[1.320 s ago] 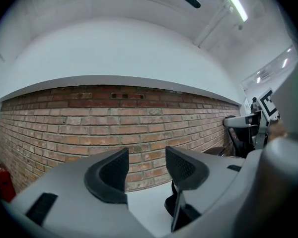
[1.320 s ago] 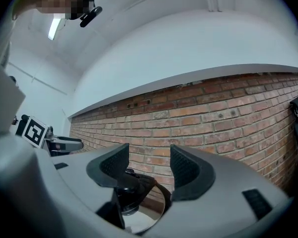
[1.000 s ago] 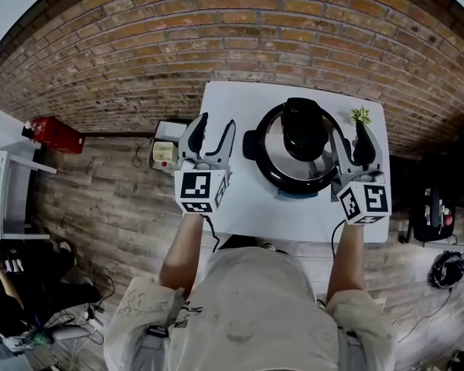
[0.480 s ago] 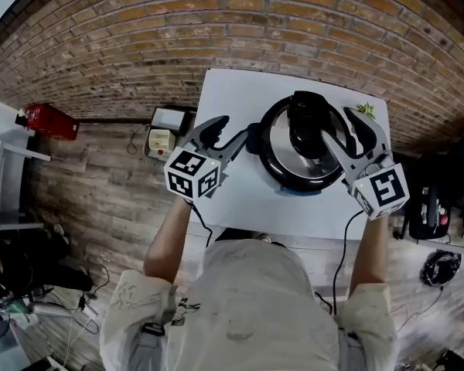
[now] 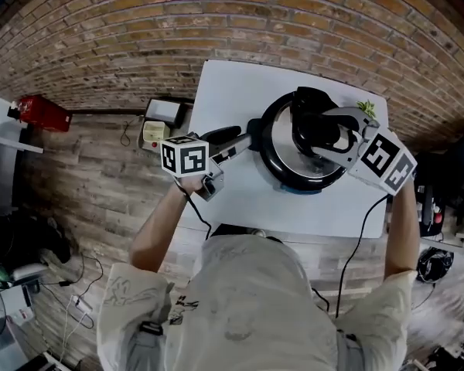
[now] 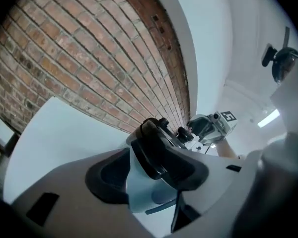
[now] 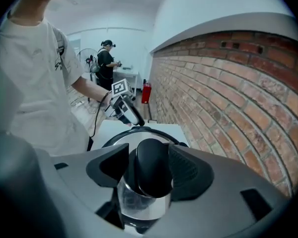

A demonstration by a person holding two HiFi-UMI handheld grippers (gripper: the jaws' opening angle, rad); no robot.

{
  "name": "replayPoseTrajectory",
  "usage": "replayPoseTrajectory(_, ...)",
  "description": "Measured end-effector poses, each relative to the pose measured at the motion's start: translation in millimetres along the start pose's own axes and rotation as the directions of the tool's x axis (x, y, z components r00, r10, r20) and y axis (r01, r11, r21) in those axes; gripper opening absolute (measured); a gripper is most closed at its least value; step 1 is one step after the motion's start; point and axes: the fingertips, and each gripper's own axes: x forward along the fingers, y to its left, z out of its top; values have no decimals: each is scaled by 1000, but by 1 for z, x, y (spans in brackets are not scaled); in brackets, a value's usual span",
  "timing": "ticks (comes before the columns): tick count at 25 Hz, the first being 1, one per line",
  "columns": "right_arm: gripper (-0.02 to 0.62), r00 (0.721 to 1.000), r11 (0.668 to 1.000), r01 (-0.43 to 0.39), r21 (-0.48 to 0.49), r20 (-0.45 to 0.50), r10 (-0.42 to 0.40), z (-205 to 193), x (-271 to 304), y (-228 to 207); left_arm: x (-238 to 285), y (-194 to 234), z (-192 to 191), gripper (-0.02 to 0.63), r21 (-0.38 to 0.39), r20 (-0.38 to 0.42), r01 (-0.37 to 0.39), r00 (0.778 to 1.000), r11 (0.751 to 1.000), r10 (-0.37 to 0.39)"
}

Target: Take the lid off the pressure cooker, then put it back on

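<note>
Pressure cooker: stands on the white worktop, toward its right half. Steel lid seated on the pot.

Lid handle – black, running across the lid's middle. The right tool reaches in from the right. Its jaws are apart, one on each side of this handle. The right gripper view shows the handle close against one pad, with a thin gap at the other.

Side handle – black, on the cooker's left edge. The left tool lies level beside it. In the left gripper view its jaws stand apart around the side handle, with pale surface showing between the handle and one pad.

Surroundings:
- Small green plant at the worktop's back right corner, partly covered by the right tool.
- Brick wall behind the worktop.
- Red fire extinguisher on the plank floor, well to the left.
- Small box-like device on the floor just beside the worktop's left edge; its kind cannot be told.
- A second person stands far back in the room.

Obscured: the pot's wall is mostly under the lid in the head view. A blue sliver shows at its front edge, unidentifiable.
</note>
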Motion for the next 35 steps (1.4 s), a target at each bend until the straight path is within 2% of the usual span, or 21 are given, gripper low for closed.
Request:
replayPoseTrajectory(3,267,990,998,-61,-32,-128,57,-11,10,0,8,3,-6,225,-106,9,54,999,993,-53)
replayPoseTrajectory(6,272,971,993,-108,-42,-219,96,-19,19,-3,14,2,-8,209,-194,35,108,994,975,-103)
replayPoseTrajectory(10,285,934,984,-176,-32,-322,156,-27,28,-1,21,3,-10,193,-275,59,154,988,949,-143)
replayPoseTrajectory(13,291,905,974,-225,-9,-373,206,-31,31,0,24,4,-10,152,-325,83,180,983,928,-162)
replayPoseTrajectory(15,293,888,967,-254,8,-395,236,-34,35,-2,25,1,-9,118,-390,125,222,974,894,-188)
replayPoseTrajectory(19,293,850,965,-261,5,-472,232,-38,39,0,25,-3,-8,78,-558,247,341,938,757,-241)
replayPoseTrajectory(20,293,840,965,-261,1,-494,227,-39,39,1,25,-3,-7,75,-568,259,353,934,744,-245)
replayPoseTrajectory(24,291,820,961,-275,5,-520,237,-41,40,2,26,-3,-9,77,-557,237,336,941,760,-242)
replayPoseTrajectory(35,293,832,966,-259,16,-503,232,-42,40,-1,26,-4,-8,77,-549,249,343,938,763,-242)
